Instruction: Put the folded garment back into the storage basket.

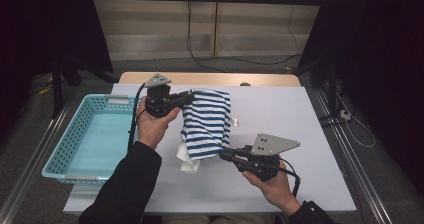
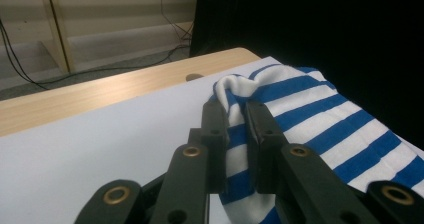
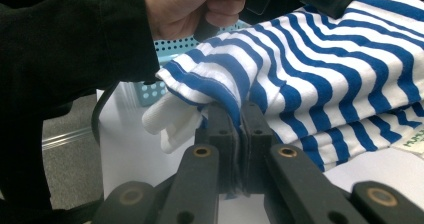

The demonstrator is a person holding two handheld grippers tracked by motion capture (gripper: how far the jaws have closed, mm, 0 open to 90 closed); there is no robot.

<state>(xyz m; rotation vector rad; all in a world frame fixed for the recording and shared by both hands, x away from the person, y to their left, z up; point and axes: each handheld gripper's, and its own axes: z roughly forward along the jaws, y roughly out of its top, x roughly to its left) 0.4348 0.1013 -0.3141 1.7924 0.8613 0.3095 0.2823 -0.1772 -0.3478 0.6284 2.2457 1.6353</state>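
Turquoise plastic catches the eye first: a basket (image 1: 75,144) sits on the table's white sheet (image 1: 280,119), just outside the left gripper (image 1: 189,97). That gripper's jaws are clamped on a bunched edge of a blue-and-white striped shirt (image 1: 207,121), at its far end. The cloth hangs between the two tools, folded, a white corner drooping below. Nearer the person, the right gripper (image 1: 223,155) pinches the shirt's near edge tight, jaws almost meeting on the fabric.
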